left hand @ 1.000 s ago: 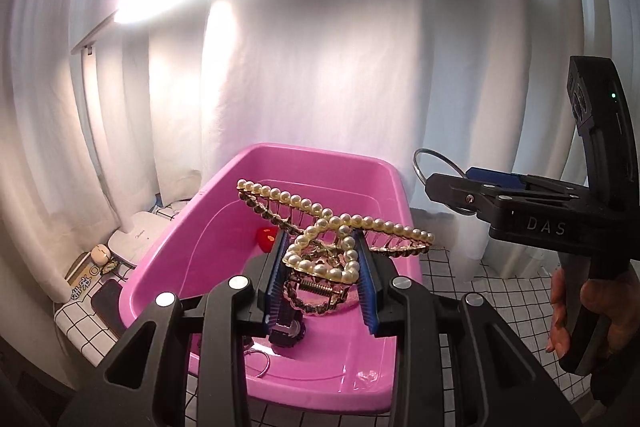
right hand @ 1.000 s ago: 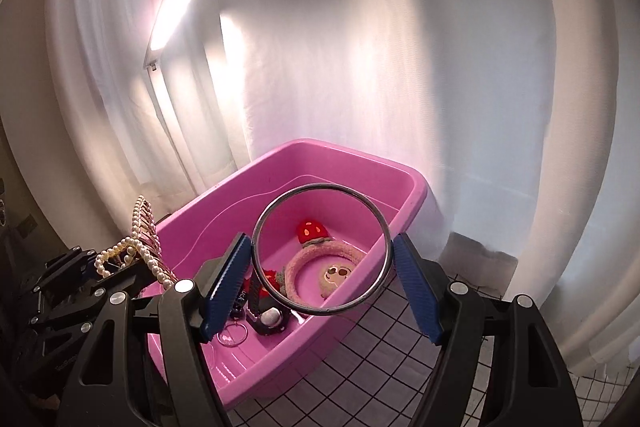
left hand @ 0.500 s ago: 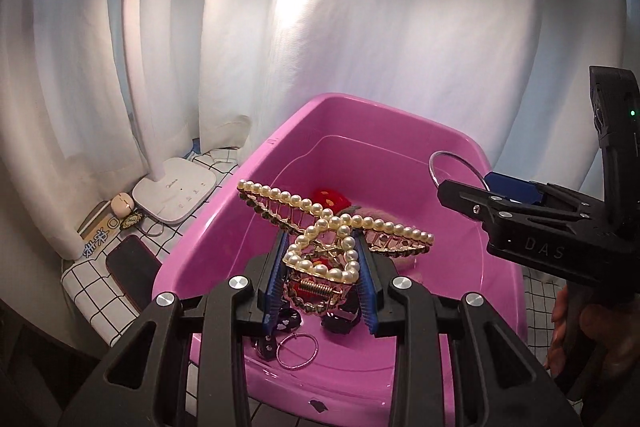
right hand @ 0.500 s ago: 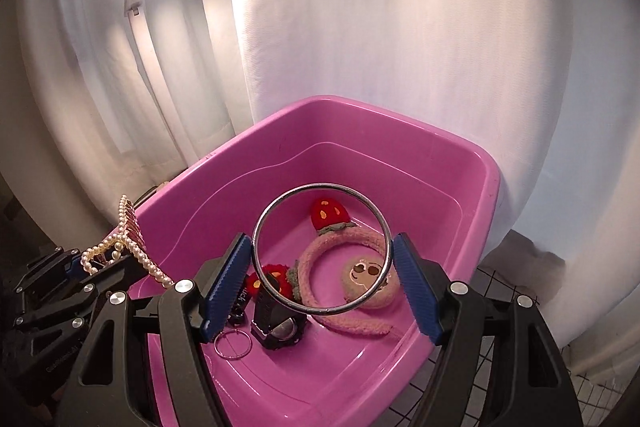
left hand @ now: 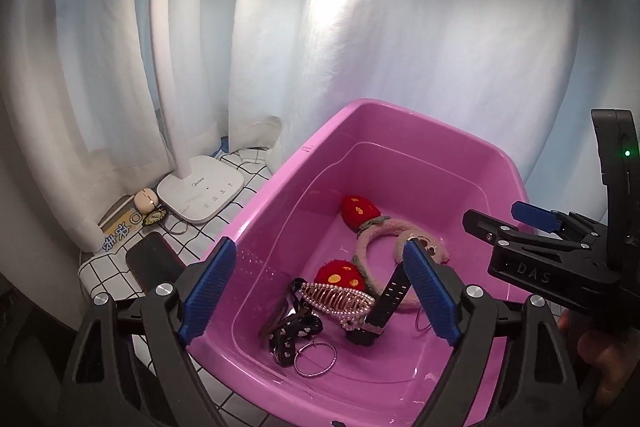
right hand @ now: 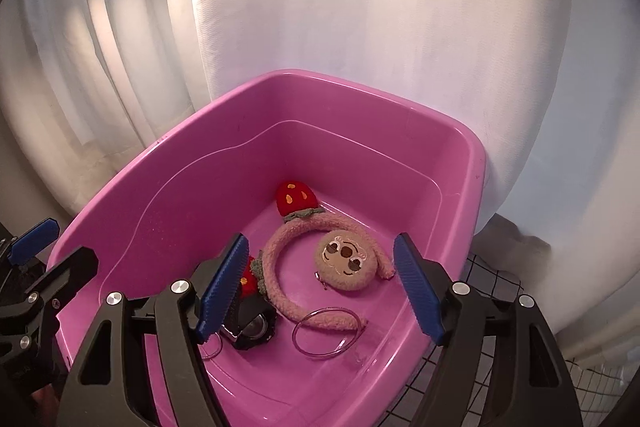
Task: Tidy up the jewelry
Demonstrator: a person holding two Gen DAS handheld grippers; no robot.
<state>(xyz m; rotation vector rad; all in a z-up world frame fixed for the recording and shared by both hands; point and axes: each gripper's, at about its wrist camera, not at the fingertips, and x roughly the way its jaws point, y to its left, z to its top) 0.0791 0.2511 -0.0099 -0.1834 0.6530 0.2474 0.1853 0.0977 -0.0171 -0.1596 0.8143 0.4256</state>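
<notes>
Left wrist view: you've got white curtains (left hand: 400, 47) all round, w/ a lit desk lamp (left hand: 200, 183) glaring top-left, its base on the grid-pattern tablecloth (left hand: 244, 187). On that cloth sits the pink tub (left hand: 304, 163), filling most of both views. Beside the lamp base: a dark phone (left hand: 154, 263) and a small earbud case (left hand: 145, 199). Your left gripper (left hand: 320, 287) hangs over the tub, jaws opening, nothing btwn them. Pearl hair claw (left hand: 338, 301) lies on the tub floor, next to the black watch (left hand: 384, 307) and strawberry headband (left hand: 372, 239) (plush face on it). Right gripper (right hand: 320, 287) is spread wide too, nothing gripped; big silver bangle (right hand: 326, 333) lies on the tub floor under it, leaning on the headband. Small ring (left hand: 315, 359) lies near the front wall.
</notes>
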